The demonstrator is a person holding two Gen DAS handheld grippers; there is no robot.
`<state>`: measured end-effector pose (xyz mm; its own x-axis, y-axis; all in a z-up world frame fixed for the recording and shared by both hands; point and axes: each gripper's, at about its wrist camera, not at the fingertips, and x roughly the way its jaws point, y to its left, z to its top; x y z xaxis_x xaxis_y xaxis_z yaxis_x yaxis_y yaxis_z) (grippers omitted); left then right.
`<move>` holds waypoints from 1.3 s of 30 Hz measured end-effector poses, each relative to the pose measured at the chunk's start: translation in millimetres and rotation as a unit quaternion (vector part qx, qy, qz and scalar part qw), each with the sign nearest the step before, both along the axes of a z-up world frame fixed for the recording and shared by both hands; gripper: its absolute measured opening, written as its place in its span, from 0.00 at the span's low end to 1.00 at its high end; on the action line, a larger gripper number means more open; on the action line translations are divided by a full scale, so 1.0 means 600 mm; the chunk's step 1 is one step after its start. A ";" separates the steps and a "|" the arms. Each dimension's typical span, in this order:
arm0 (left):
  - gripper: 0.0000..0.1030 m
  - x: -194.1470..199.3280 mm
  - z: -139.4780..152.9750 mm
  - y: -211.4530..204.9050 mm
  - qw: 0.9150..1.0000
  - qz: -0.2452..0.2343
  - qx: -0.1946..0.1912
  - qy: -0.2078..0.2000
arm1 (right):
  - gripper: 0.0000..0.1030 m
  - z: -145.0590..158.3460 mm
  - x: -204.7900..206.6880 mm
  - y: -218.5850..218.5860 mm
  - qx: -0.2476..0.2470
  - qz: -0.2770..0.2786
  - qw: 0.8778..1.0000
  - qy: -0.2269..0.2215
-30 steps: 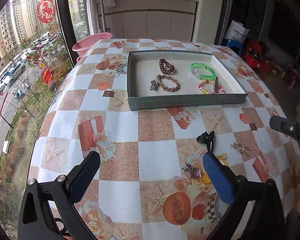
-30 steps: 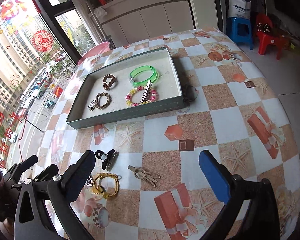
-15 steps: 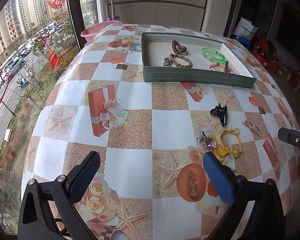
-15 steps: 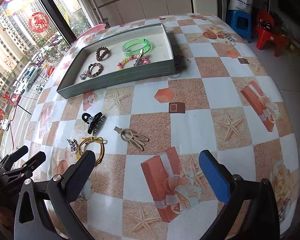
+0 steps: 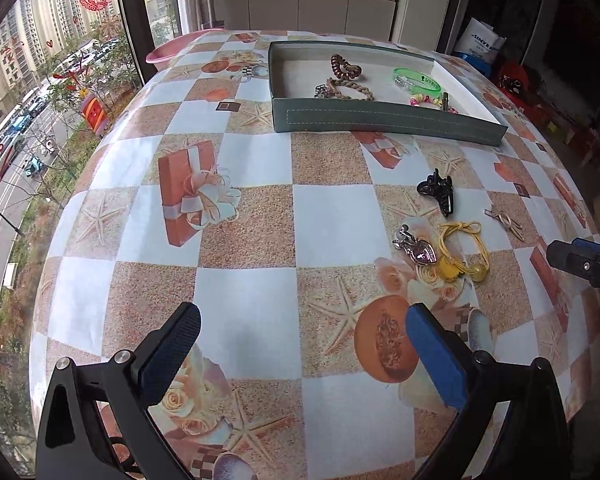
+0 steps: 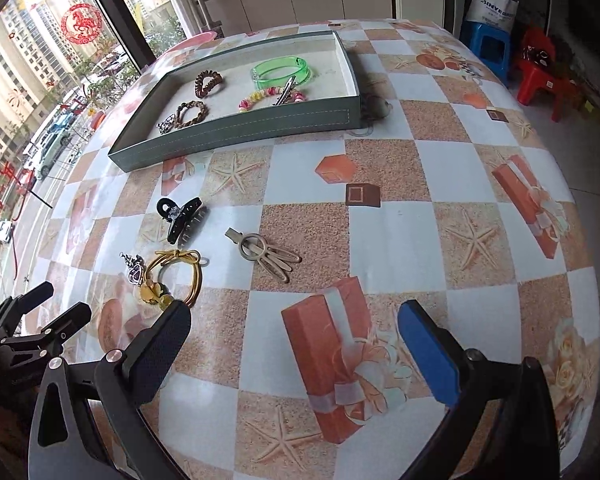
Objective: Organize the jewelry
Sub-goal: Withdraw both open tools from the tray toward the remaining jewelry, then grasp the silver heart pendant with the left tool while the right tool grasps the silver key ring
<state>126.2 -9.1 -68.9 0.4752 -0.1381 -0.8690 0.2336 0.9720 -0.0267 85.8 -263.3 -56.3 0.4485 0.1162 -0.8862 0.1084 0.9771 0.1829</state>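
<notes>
A green tray (image 5: 380,122) (image 6: 236,136) at the table's far side holds a brown coil tie (image 6: 208,82), a braided bracelet (image 6: 190,114), a green bangle (image 6: 280,70) and a bead bracelet with a clip (image 6: 272,96). On the cloth lie a black claw clip (image 5: 438,192) (image 6: 182,218), a silver heart charm (image 5: 418,248) (image 6: 136,272), a yellow cord (image 5: 462,252) (image 6: 172,276) and a beige hair clip (image 5: 504,220) (image 6: 262,254). My left gripper (image 5: 300,356) is open and empty, near the table's front. My right gripper (image 6: 296,356) is open and empty, just short of the loose pieces.
The round table (image 5: 332,220) has a checked patterned cloth and drops off at its edges. A pink basin (image 5: 176,46) sits beyond the far left edge by the window. A blue stool (image 6: 486,48) and red chair (image 6: 540,76) stand on the floor at right.
Both grippers have drawn back from the tray toward the table's near edge. The loose pieces now lie further ahead of them. Both stay open and empty.
</notes>
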 end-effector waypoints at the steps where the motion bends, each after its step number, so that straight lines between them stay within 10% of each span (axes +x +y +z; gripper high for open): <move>1: 1.00 0.000 -0.002 -0.005 1.000 -0.005 -0.001 0.002 | 1.00 -0.003 0.001 0.000 0.001 0.001 1.000 0.003; 13: 1.00 0.033 -0.015 -0.053 0.999 -0.047 0.009 0.003 | 0.98 -0.023 0.022 0.014 -0.026 0.019 0.999 0.016; 29: 1.00 0.073 -0.029 -0.087 0.996 -0.084 0.025 0.006 | 0.58 -0.032 0.063 0.062 -0.096 0.110 0.989 -0.009; 39: 0.53 0.059 -0.017 -0.119 0.991 -0.133 0.016 0.004 | 0.40 -0.029 0.075 0.076 -0.094 0.129 0.987 -0.001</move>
<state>161.8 -80.4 -78.8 0.4194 -0.2304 -0.8781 0.4818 0.8763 0.0003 130.6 -217.6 -73.6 0.4276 0.0607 -0.9019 -0.1486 0.9889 -0.0039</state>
